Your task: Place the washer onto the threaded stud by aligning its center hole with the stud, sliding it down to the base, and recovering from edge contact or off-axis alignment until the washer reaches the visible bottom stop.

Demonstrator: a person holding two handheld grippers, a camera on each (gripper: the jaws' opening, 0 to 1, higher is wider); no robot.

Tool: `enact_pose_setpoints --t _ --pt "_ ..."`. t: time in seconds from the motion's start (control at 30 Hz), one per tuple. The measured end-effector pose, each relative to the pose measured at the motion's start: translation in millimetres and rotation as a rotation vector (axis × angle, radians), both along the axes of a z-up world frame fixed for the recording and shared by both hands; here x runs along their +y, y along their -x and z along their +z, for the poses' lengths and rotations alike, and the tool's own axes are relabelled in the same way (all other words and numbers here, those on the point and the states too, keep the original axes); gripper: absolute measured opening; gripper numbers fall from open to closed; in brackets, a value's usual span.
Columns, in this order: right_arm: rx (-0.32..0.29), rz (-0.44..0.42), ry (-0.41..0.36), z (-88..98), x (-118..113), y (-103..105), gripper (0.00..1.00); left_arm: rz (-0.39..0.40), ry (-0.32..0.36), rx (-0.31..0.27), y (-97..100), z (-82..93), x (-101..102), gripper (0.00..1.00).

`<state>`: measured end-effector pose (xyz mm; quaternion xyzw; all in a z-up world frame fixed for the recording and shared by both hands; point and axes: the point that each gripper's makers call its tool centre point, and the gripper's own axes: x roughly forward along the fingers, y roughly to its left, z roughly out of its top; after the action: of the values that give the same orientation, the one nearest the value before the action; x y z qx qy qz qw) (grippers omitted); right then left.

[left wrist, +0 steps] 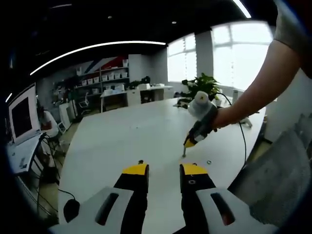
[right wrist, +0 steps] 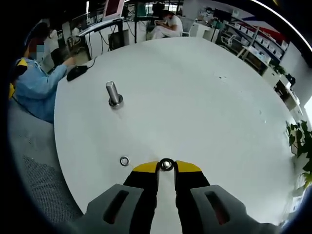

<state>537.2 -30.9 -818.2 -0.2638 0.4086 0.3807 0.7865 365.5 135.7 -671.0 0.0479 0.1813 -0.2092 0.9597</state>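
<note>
- Washer (right wrist: 166, 165) sits pinched between the yellow tips of the right gripper (right wrist: 166, 166) in the right gripper view, its jaws closed on the ring's edges, low over the white table (right wrist: 204, 97)
- 1 more washer (right wrist: 125, 161) lies flat on the table just left of those tips, apart from them
- Further off, toward the upper left of that view, the stud (right wrist: 113, 94) stands upright on its round base, well apart from the held washer and bare along its shaft
- A black mouse (right wrist: 77, 72) rests near the table's far edge, beside a person in a blue sleeve (right wrist: 36, 85)
- In the left gripper view, the left gripper (left wrist: 165, 170) hovers over the table (left wrist: 122, 136) with its 2 yellow-tipped jaws apart and nothing between them
- Ahead of it, the right gripper (left wrist: 185, 144) comes in from the right, held by a hand (left wrist: 222, 117), tips pointing down at the tabletop
- A small washer (left wrist: 208, 162) lies on the table just right of those tips
- A potted plant (left wrist: 202, 87) stands at the far edge
</note>
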Motion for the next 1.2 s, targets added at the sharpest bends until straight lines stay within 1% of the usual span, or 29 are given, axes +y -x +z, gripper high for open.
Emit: enact_pose_setpoints --t 0.17,0.27,0.33,0.5,0.77,0.93,1.07,1.2 --pt "0.021 -0.005 0.001 -2.9 -0.2 1.2 0.14 0.0 -0.001 0.001 0.2 -0.3 0.0 0.23" --pt "0.027 -0.009 0.004 -3.6 -1.6 3.3 0.17 0.001 -0.002 0.001 0.0 -0.5 0.4 0.23" --pt "0.014 -0.01 0.007 -2.9 -2.7 1.3 0.18 0.003 0.0 0.001 -0.1 -0.4 0.6 0.23" --pt "0.006 -0.018 -0.006 1.1 -2.8 -0.5 0.18 0.002 0.001 -0.001 -0.3 -0.1 0.6 0.23" --pt "0.011 -0.024 -0.005 1.0 -7.9 4.2 0.18 0.001 0.006 0.003 -0.4 -0.4 0.2 0.23" --pt "0.014 -0.037 -0.003 2.5 -14.7 11.0 0.18 -0.003 0.009 0.002 -0.2 -0.1 -0.8 0.23" --pt "0.019 -0.047 0.002 -0.5 -22.1 17.6 0.18 -0.013 0.005 0.001 0.6 -0.1 -2.7 0.23" --pt "0.031 -0.058 0.009 -3.8 -32.0 28.4 0.19 -0.02 0.003 0.0 1.1 -0.2 -4.1 0.23"
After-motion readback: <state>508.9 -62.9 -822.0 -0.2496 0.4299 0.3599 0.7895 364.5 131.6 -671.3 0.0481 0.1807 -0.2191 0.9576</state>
